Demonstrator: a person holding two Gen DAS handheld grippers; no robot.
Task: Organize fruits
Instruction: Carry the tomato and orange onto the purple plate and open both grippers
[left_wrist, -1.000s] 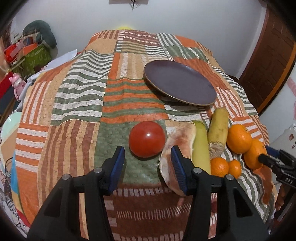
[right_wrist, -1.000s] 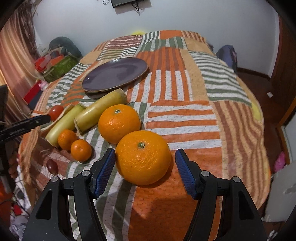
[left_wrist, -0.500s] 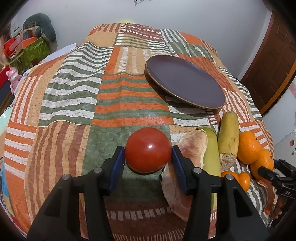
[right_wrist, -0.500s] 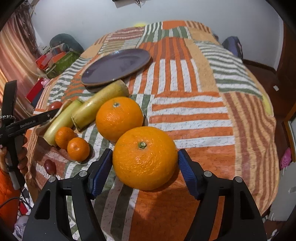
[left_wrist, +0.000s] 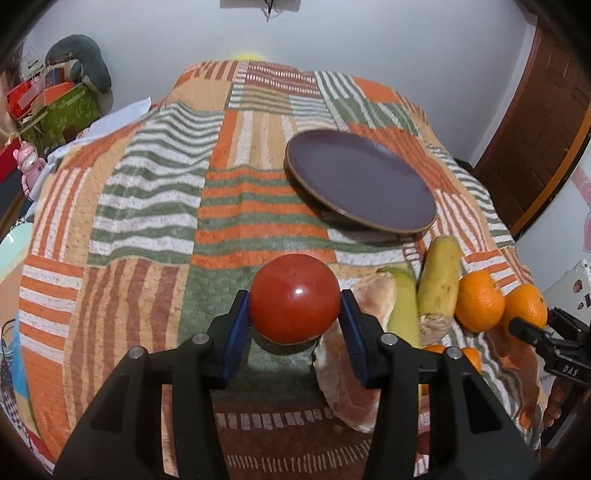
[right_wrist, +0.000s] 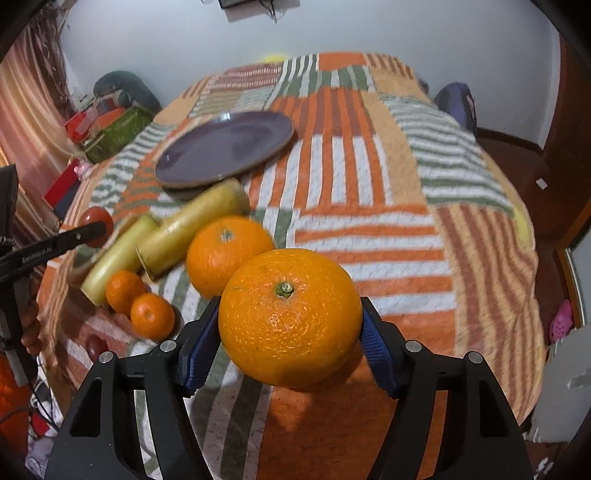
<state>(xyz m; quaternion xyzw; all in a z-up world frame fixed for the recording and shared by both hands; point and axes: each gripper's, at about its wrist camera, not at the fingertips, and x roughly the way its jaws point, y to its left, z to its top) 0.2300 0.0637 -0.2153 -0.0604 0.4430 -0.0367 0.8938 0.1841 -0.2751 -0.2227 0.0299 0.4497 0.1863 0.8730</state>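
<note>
Left gripper clamped on the red tomato at lower centre of the left wrist frame, blue pads pressed to both flanks; jaws had just been closing onto it. Tomato seemingly raised clear of the patchwork striped bedspread, with a shadow on the green patch beneath. Just right of it, a pale pinkish peeled fruit piece, partly hidden behind the right finger. Further right, two yellow-green banana-like fruits side by side, then two large oranges and small tangerines at the right edge. Dark purple plate in the upper right of centre, bare, well apart from the tomato.

Right gripper gripped the large orange at lower centre of the right wrist frame, stem up, pads touching both sides, shadow cast on the cloth below. Second orange just behind and left, blurred. Two small tangerines at lower left, next to the yellow-green fruits. Same plate in the upper left of centre, beyond the fruit row. Left gripper's finger seen at the far left edge against the tomato.
</note>
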